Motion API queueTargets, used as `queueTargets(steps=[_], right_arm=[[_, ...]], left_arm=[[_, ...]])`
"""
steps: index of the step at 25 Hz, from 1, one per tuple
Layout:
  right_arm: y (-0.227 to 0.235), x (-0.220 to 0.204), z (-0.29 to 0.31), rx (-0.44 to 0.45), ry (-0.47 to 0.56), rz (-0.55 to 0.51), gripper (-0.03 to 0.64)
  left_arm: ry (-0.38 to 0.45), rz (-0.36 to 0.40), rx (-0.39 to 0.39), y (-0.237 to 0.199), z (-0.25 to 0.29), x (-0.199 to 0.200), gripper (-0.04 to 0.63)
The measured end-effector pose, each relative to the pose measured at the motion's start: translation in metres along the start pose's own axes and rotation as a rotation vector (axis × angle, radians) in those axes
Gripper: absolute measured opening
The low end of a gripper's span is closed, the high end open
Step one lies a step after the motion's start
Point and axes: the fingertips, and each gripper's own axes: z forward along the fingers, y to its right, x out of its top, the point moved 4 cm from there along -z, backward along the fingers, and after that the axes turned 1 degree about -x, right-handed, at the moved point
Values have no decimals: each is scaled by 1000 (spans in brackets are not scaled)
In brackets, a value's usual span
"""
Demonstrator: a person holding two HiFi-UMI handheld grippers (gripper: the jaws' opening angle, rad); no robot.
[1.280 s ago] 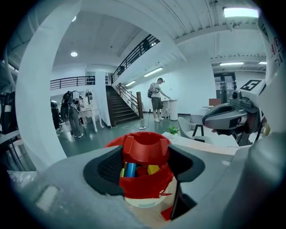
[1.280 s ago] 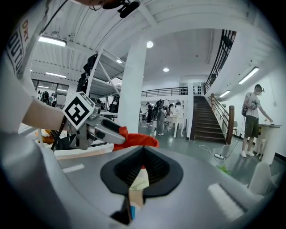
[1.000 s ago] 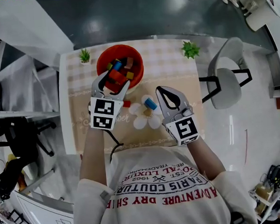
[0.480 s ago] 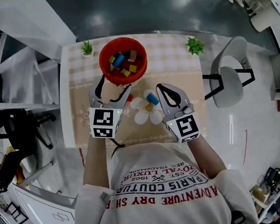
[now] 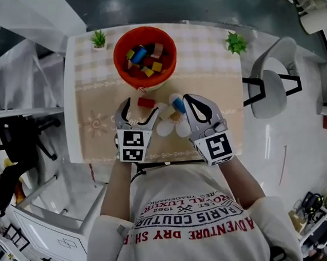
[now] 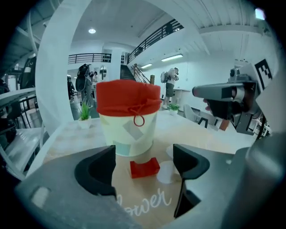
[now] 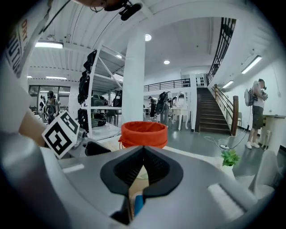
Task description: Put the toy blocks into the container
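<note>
The orange-red fabric container stands at the table's far middle with several coloured blocks inside; it also shows as the container and the container. A red block lies on the table just in front of it. My left gripper is open right behind that red block, jaws wide, one on each side, touching nothing. A blue block rests on the white flower mat. My right gripper is shut and empty beside it; the blue block peeks below its closed jaws.
Two small potted plants stand at the table's far corners. A small tan block sits by the blue one. A grey chair is at the table's right side. The table's near edge is just under my grippers.
My left gripper has drawn back from over the container toward me, and its jaws have spread wide behind the red block. The right gripper has barely moved.
</note>
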Motion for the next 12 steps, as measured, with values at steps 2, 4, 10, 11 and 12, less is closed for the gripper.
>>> queueTargets(steps=[2, 4, 10, 11, 12], right_arm=[[2, -2, 1, -7, 5, -1, 0], [4, -7, 3, -10, -4, 8, 0], [13, -27, 7, -14, -49, 16, 0], [15, -31, 6, -16, -56, 12, 0], [16, -32, 6, -18, -61, 14, 0]], left_arm=[[-24, -13, -1, 1, 10, -11, 407], [-51, -23, 0, 2, 20, -21, 407], [-140, -68, 1, 3, 42, -45, 402], [-148, -79, 2, 3, 45, -47, 395], [-153, -87, 5, 2, 48, -49, 389]])
